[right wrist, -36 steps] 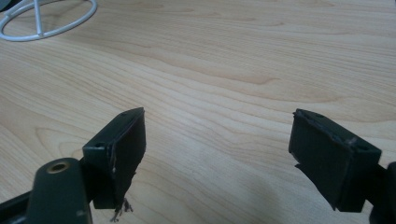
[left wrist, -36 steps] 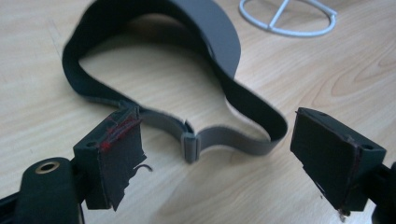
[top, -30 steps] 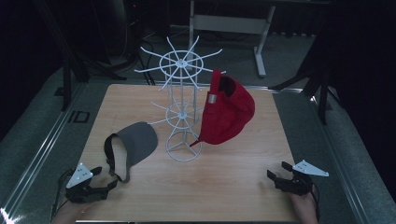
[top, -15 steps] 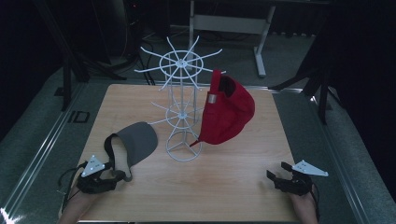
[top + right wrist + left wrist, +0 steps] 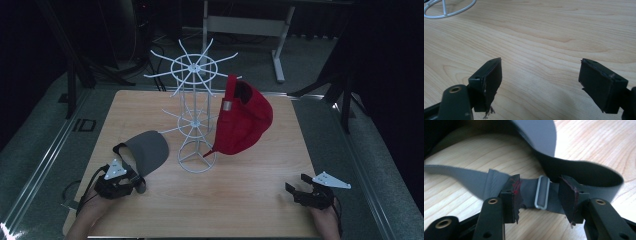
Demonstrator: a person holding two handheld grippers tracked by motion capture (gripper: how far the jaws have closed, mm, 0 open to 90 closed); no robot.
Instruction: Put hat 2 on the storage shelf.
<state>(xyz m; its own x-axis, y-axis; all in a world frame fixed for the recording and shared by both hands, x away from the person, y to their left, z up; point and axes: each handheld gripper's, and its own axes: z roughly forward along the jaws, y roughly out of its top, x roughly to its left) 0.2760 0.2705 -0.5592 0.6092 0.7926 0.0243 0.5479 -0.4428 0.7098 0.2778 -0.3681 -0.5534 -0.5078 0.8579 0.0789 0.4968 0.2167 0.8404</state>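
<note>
Wooden counter (image 5: 250, 200) carrying wire rack (image 5: 195, 120), red cap (image 5: 245, 120), grey cap (image 5: 147, 152) lying front-left. I'm bringing left gripper (image 5: 539, 195) in, fingers closing around its rear strap (image 5: 529, 190), not yet pinching. Right gripper (image 5: 549, 77) idling, fingers wide apart.

Dim high view, perhaps soft, close-ups blurred

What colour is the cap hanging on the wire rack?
Red; the cap shows best in the high view.
</note>
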